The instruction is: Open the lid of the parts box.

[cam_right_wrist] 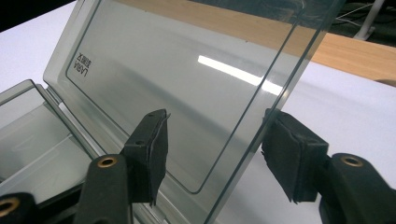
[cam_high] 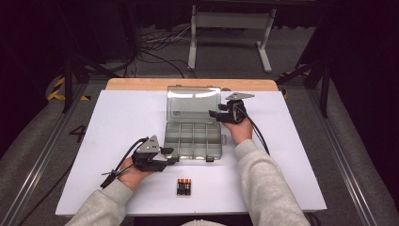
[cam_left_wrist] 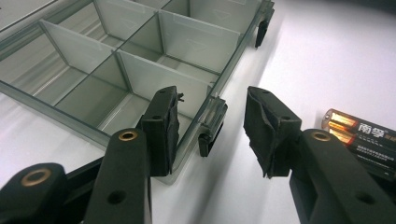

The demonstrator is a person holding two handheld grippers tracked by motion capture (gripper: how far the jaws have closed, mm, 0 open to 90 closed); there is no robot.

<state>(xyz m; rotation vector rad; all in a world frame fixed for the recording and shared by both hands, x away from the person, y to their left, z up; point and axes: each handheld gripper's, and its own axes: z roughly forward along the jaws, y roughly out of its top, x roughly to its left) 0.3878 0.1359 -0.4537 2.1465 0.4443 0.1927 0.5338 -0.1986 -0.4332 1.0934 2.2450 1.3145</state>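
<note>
So the landmark here is the clear plastic organizer box [cam_high: 193, 139] sitting mid-table on the white table [cam_high: 117, 122], lid [cam_high: 193, 103] flipped up at the far side. Starting left of the box: the left gripper [cam_high: 172, 155] is parked right at the box's near-left corner. In the left gripper view its jaws are spread partway and straddle the box's front wall next to a little black latch [cam_left_wrist: 208, 135]; one pad is on the inside of the wall, the other stands clear out on the table side, so it isn't pinching anything. The compartments I can see in there look empty. Just in front of the box, nearer the person, lies a small pack of batteries [cam_high: 184, 186], well clear of the front wall. Over at the box's right, the right gripper [cam_high: 212, 114] is up by the lid's right edge. In the right gripper view its jaws are parted, with the lid's edge between them, and neither pad presses on it.
</note>
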